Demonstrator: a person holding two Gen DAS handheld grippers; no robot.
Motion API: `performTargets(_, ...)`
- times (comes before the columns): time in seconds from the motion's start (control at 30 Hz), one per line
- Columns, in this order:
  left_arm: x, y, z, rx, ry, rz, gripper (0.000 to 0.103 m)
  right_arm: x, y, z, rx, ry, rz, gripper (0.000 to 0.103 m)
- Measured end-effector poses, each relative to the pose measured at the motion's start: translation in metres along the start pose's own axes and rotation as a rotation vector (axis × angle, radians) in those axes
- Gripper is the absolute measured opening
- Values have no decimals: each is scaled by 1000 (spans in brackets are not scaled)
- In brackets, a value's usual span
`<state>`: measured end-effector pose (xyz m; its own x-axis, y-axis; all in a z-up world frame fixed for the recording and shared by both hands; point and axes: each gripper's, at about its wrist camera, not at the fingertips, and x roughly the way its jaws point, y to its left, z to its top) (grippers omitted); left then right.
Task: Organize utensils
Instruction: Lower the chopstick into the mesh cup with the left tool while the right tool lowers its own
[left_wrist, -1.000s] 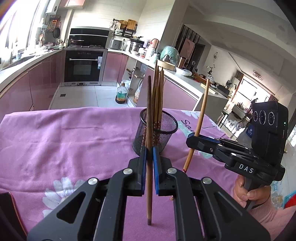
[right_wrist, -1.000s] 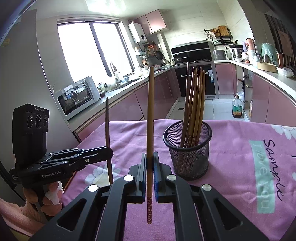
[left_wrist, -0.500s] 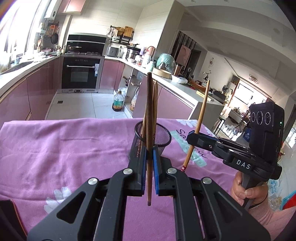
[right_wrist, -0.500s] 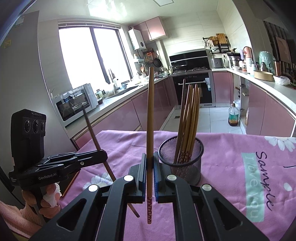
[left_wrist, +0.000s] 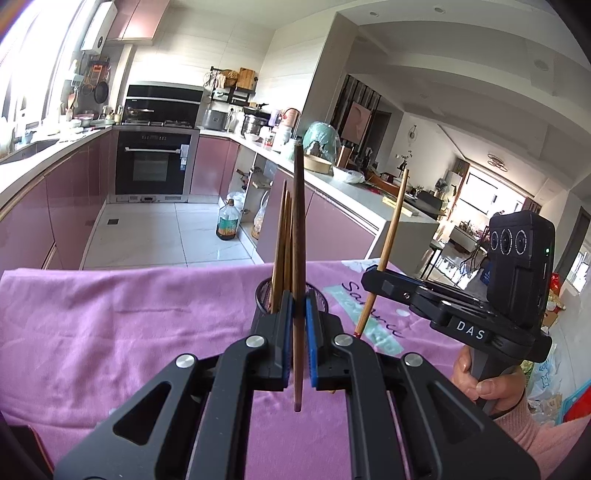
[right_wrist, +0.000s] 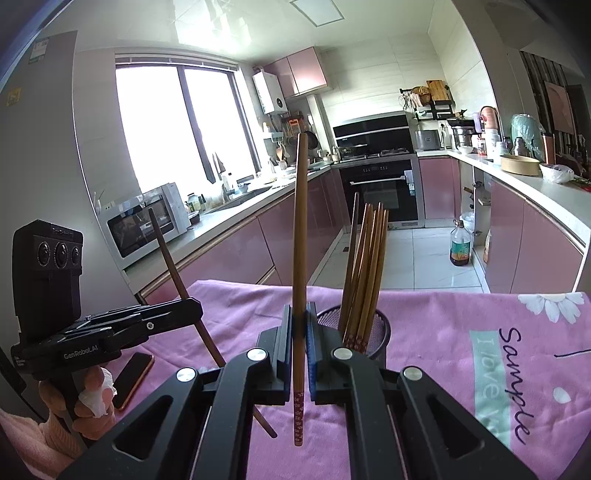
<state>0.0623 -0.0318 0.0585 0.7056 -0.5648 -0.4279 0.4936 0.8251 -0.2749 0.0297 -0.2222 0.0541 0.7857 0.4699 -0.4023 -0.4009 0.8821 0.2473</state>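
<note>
Pink cloth is covering the table (right_wrist: 424, 314); each claw, left claw (left_wrist: 298, 343) and right claw (right_wrist: 298, 354), is pinching one thin, light, slippery wooden chopstick mid-stick.

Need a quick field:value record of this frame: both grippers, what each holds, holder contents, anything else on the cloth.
left gripper: shut on dark chopstick, upright in its own view
right gripper: shut on light chopstick, patterned end down
mesh holder: on pink tablecloth, holds a bunch of chopsticks standing
phone: flat on cloth near the left hand
both held chopsticks: outside the holder
</note>
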Motion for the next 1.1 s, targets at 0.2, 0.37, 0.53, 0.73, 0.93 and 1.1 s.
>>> performTargets(0.2, -1, -5, 17, 8, -31, -9, 7, 1, -2, 12, -5, -21, 7, 6)
performTargets(0.37, -3, -10, 30, 17, -58, -8, 7, 3, -1, 21, -13, -38, 12, 6)
performTargets(0.53, -4, -14, 44, 15, -82, -15, 7, 5, -3, 31, -17, -49, 6, 6)
performTargets(0.73, 2, -17, 59, 16, -98, -12, 7, 7, -5, 36, -18, -68, -3, 6)
performTargets(0.93, 6, -15, 62, 21, -114, 4, 7, 12, -9, 43, -14, -79, -17, 6)
performTargets(1.1, 16, -18, 60, 27, -107, 35, 7, 18, -12, 42, 1, -80, -18, 6)
